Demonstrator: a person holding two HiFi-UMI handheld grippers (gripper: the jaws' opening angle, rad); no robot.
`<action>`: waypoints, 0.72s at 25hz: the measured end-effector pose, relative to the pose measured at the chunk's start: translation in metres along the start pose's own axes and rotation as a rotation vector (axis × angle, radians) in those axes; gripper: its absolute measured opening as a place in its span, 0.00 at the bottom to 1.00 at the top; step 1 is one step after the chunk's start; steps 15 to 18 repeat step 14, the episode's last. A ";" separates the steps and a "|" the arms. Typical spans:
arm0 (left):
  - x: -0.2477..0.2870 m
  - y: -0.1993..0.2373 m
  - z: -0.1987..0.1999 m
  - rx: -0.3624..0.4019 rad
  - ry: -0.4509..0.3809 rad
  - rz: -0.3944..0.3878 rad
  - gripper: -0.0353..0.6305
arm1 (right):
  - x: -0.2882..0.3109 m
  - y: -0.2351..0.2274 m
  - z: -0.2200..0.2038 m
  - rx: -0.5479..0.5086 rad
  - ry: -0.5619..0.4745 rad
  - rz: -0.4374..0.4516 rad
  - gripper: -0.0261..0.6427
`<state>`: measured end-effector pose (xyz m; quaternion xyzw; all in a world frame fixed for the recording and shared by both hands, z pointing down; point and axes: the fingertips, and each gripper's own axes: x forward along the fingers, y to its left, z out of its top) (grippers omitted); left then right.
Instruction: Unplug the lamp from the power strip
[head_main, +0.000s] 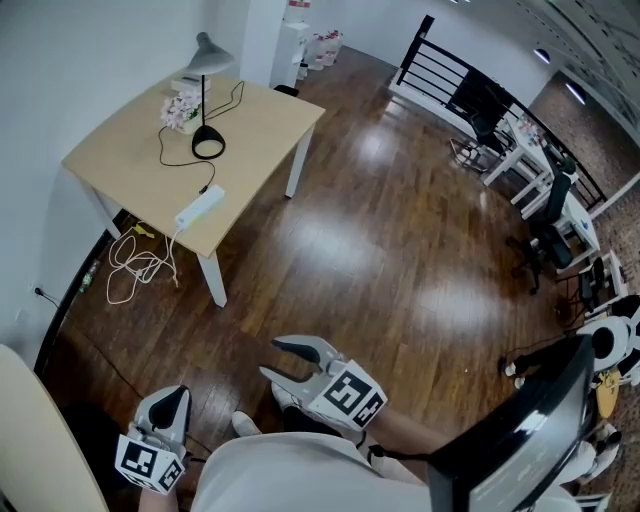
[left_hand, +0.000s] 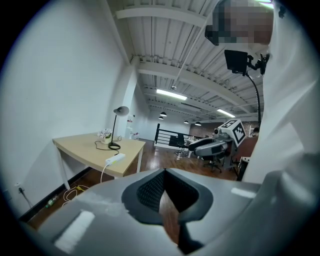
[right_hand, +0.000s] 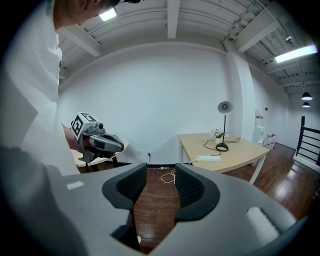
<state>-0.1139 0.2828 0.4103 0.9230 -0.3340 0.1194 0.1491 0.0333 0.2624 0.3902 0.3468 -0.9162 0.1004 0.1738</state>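
White oblong power strip (head_main: 200, 207) lies at the beige wooden table's (head_main: 262, 118) near edge; right gripper (head_main: 272, 358) gapes empty, left gripper (head_main: 180, 393) is closed.

Bright even light is coming from ceiling strip lights (left_hand: 171, 94) and glaring in pale patches off the wood floor (head_main: 400, 250). Both gripper views are bending hard toward dark round edges, and the near foreground is blurring.
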 end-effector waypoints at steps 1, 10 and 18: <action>-0.001 0.000 0.000 -0.001 0.000 0.000 0.06 | 0.000 0.001 0.000 0.000 0.000 0.000 0.31; 0.002 -0.001 -0.002 0.005 0.003 -0.009 0.06 | 0.000 0.005 -0.002 -0.004 0.006 0.005 0.31; 0.001 0.002 -0.005 0.004 0.010 -0.009 0.06 | 0.004 0.007 -0.002 -0.006 0.009 0.009 0.31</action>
